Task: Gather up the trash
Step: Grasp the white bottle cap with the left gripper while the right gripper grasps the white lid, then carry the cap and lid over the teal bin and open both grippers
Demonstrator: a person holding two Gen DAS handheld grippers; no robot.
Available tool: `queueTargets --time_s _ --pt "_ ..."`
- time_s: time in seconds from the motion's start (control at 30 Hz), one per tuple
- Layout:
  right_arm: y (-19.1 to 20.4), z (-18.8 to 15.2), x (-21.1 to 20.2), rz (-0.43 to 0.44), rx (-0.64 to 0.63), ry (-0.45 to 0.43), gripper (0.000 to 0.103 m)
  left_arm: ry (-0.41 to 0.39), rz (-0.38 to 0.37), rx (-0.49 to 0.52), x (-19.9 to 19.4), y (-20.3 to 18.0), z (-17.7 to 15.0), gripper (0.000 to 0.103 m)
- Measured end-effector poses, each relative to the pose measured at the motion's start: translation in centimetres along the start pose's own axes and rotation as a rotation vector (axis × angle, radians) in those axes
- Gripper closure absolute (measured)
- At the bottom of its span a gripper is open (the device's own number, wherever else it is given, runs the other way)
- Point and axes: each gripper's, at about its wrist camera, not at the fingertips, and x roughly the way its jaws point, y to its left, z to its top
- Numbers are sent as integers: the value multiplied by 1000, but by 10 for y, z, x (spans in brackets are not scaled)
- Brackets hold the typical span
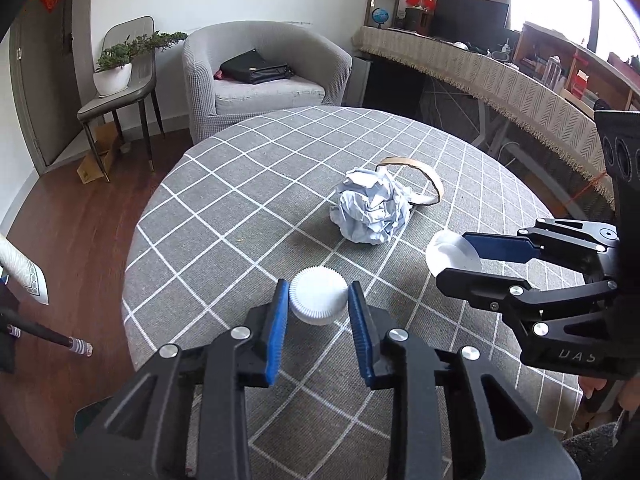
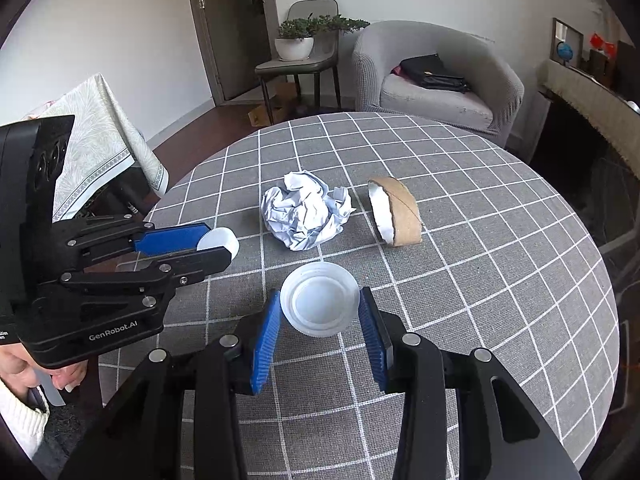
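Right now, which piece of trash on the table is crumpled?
The paper ball in the middle; the cardboard ring beside it keeps its shape, uncrushed.

From your left wrist view, the crumpled paper (image 1: 370,210) hides most of the cardboard ring (image 1: 424,178) behind it. Your worktop's (image 1: 240,184) near edge is cut off behind the gripper bodies. The things on the far shelves (image 1: 576,76) are too small to tell.

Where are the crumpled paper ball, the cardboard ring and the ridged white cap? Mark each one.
crumpled paper ball (image 2: 306,216), right wrist view, middle of the wad.
cardboard ring (image 2: 404,212), right wrist view, brown outer wall.
ridged white cap (image 1: 318,294), left wrist view, smooth top.
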Motion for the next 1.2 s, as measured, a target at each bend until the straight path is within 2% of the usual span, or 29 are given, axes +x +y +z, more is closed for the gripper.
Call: queueTargets --time_s 0.4,0.67,1.2 --pt "48 -7 -5 38 -8 -19 63 -30 48 -30 -49 25 -31 71" --pt "93 -11 -5 76 -25 -31 63 -59 102 -65 -88 56 -62 71" --pt "209 3 24 174 -130 -19 63 13 207 -129 -124 152 -134 71"
